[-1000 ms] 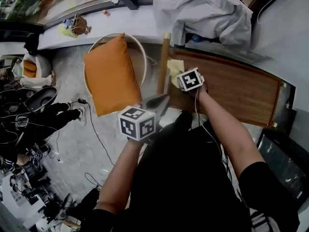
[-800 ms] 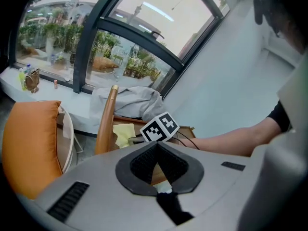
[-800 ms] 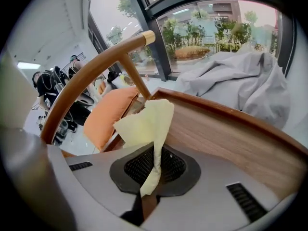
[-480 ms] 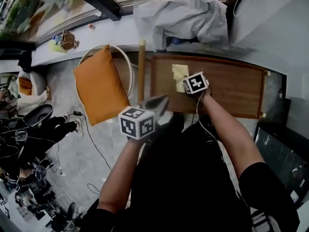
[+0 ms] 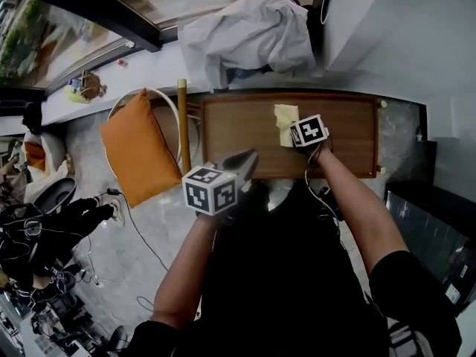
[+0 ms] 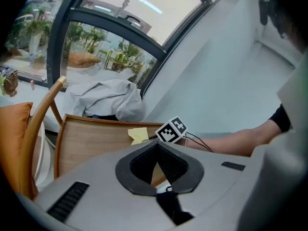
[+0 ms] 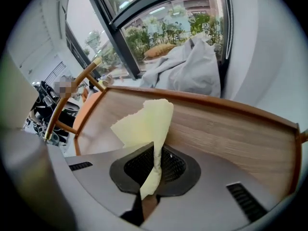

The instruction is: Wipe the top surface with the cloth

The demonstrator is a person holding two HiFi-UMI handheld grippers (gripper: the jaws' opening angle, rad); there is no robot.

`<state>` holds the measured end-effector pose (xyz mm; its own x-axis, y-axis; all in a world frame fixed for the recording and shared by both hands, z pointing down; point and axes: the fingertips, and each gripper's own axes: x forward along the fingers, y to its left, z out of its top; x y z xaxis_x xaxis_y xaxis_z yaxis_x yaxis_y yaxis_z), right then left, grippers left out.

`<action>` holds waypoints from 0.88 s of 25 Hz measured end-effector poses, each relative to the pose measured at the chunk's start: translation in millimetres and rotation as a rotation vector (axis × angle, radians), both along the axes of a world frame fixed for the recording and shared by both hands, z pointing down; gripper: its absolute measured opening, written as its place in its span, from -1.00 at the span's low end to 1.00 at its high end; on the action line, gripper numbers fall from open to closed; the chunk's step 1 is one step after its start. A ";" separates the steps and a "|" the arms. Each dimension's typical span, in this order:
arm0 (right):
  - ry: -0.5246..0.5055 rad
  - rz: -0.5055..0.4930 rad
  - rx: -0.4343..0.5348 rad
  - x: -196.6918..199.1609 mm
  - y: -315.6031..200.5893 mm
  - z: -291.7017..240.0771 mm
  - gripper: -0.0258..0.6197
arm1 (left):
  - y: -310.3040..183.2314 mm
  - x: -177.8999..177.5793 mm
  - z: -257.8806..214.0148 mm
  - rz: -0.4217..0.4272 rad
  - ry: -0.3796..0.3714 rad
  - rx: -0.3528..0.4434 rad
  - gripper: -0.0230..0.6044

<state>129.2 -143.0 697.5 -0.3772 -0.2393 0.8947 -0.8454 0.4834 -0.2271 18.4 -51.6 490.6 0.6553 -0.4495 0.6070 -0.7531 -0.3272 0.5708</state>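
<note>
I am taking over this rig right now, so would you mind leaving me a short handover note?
Left gripper: jaws together with nothing between them, held idle by the table's near edge.
Right gripper: shut on the yellow cloth, over the middle of the wooden table top, toward its far edge.
Done: the cloth is gripped and appears to rest on the surface. The wood shows no trail or marks, so I cannot tell how much has been wiped.
Left: sweep the cloth across the whole top, likely both ends and the near edge.
</note>
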 end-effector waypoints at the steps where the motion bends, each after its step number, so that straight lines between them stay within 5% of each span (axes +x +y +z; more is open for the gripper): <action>1: 0.006 0.011 -0.001 12.0 -1.0 -0.2 -0.82 | -0.9 8.9 0.6 0.008 0.002 -0.001 -0.90; 22: 0.188 0.272 0.072 223.5 3.7 -13.9 -0.82 | 4.1 125.8 11.7 0.106 0.052 0.002 -0.90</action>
<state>352.7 -139.2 683.6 -0.1210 -0.3733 0.9198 -0.9695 0.2433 -0.0288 144.2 -47.5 502.3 0.7299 -0.3767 0.5703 -0.6835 -0.4048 0.6074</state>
